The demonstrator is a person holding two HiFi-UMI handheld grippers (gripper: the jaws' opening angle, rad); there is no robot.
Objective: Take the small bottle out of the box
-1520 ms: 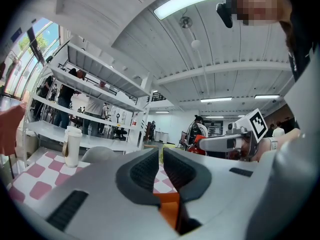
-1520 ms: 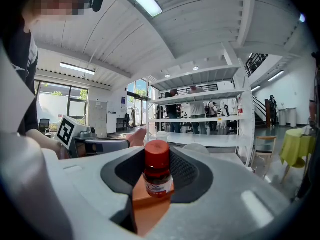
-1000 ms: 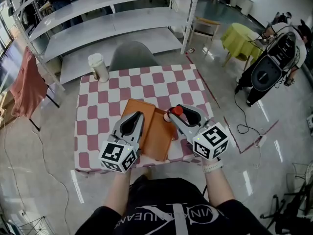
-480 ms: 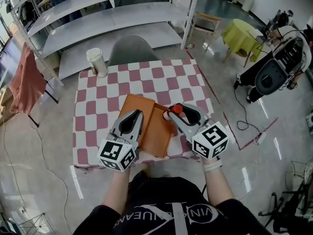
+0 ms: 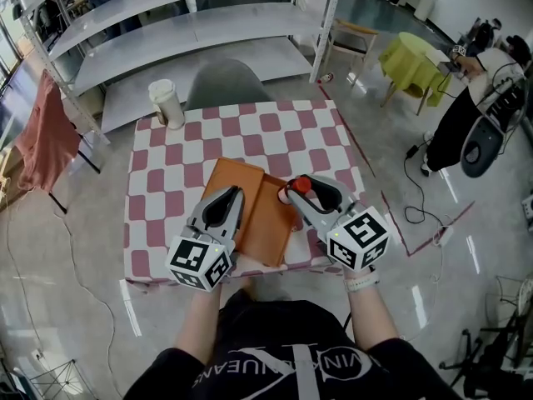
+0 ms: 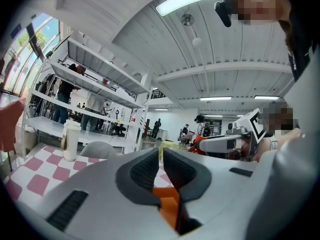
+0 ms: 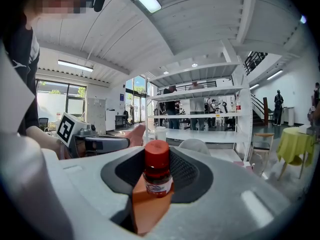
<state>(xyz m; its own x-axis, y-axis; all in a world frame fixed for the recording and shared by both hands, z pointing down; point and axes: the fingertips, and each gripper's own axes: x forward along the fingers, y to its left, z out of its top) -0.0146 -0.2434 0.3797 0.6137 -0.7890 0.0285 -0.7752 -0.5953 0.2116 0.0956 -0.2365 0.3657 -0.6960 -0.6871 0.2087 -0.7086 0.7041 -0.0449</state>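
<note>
The small bottle (image 7: 157,174) is standing upright between the pads of the right claw (image 5: 296,195), over the right-hand part of the orange box (image 5: 265,217), which is lying on the checked desk (image 5: 275,136). The pads are sitting fairly wide yet seem to be pressing on both sides of the bottle, so this claw is looking very much like it is holding it. Judging by its build, the bottle is going to feel light and stiff, with a smooth round body that is likely to twist or slide out of a loose pinch. The best hold is probably on the straight body at the label (image 7: 158,180), just under the red cap (image 5: 300,187), where the pads are sitting now, rather than on the cap itself. The box is looking like thin card, light enough to come up with the bottle. That may be why the left claw (image 5: 226,198) is sitting narrowed on its left part, with orange card showing low between the pads. Only a slit is showing at the tips, so that pinch is a judgement. Much is staying out of sight. The head view is giving only the cap, and in the right gripper view an orange flap is covering the bottle's base, so I cannot tell whether the base is clear of the box. The two claws are covering the inside of the box, and the label's print is too small to read.
</note>
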